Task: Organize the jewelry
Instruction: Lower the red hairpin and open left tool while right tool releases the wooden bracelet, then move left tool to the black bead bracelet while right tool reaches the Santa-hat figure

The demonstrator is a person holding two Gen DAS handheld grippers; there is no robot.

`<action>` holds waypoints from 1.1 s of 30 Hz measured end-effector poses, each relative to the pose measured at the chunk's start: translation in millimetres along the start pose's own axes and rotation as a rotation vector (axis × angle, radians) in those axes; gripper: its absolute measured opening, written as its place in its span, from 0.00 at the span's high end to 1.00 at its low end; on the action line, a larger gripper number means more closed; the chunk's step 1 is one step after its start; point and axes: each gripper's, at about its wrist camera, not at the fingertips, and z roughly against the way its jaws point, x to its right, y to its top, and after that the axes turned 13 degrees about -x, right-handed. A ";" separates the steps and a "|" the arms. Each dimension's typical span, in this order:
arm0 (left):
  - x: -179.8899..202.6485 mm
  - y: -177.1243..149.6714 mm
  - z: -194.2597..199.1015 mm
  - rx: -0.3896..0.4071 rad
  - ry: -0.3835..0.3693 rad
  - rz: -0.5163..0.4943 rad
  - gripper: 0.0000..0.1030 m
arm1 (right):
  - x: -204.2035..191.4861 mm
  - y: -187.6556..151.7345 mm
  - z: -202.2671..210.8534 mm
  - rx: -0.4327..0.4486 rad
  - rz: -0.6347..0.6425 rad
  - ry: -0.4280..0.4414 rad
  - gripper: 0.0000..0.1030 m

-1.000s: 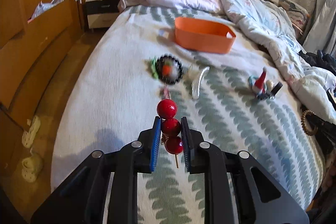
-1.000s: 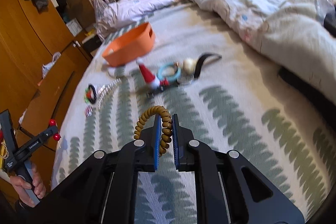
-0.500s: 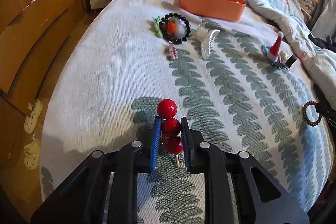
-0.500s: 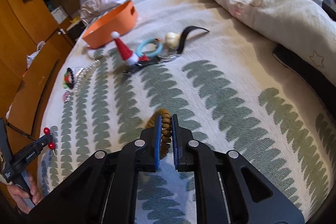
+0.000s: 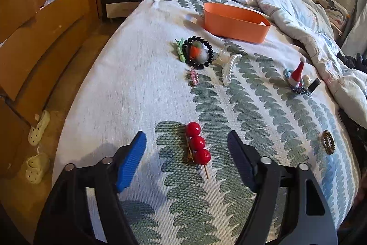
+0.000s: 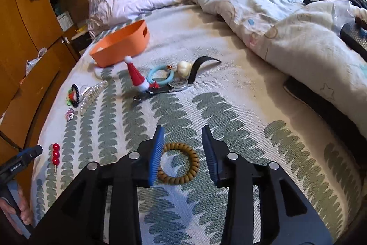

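Claws (both) now spread wide: left claw [image 5: 187, 148] dropped red-bead hairpin [image 5: 197, 145], right claw [image 6: 183, 148] coil tie [image 6: 178, 166].

We see the person's hand [image 6: 17, 212] cut off at the lower left edge; the orange bin's [image 5: 236, 22] contents stay hidden.

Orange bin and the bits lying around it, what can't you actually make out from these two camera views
- Orange bin contents: both views, its own wall hides the inside.
- Coil hair tie: right wrist view, left finger pad covers its near-left arc.
- White object left of the bin: blurred, too small to identify.
- Watch: dial too small to read.
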 end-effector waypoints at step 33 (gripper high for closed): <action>19.1 1.6 12.8 0.114 0.067 -0.039 0.06 | -24.6 -7.8 8.2 0.066 0.064 -0.017 0.29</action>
